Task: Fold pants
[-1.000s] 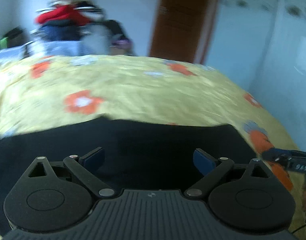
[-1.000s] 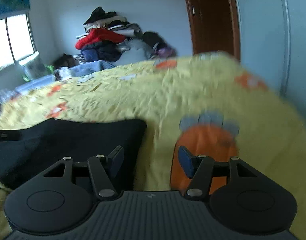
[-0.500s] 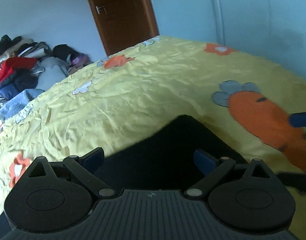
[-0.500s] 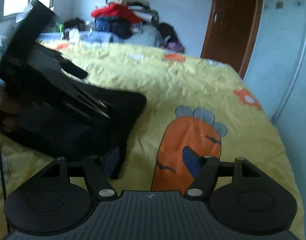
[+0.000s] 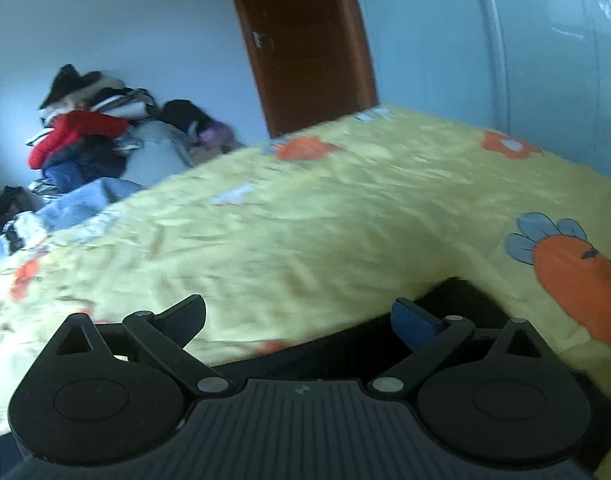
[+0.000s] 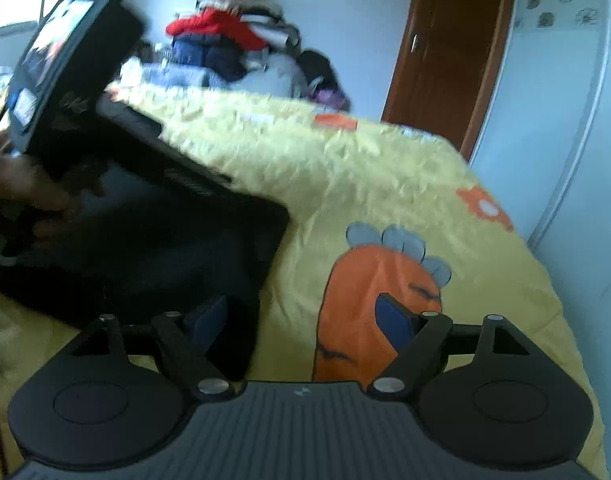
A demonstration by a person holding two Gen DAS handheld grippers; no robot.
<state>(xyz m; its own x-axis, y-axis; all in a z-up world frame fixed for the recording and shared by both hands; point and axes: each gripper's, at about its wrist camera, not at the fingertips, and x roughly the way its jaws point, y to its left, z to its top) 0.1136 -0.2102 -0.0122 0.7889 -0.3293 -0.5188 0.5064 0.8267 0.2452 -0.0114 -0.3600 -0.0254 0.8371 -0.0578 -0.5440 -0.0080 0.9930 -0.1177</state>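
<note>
pants point(image 6: 153, 240) left of right hand-held gripper point(image 6: 305, 316)

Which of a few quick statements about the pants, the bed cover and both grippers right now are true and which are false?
1. The black pants lie on a yellow bed cover. True.
2. The right gripper is clamped on the pants. False: it is open, its jaws have just been opening, and only the cover and the pants' edge lie between them.
3. A carrot print lies beside the pants. True.
4. The left gripper is shut on a red jacket. False: it is open over the cover and the pants' edge.
5. The wooden door stands beyond the bed. True.
</note>
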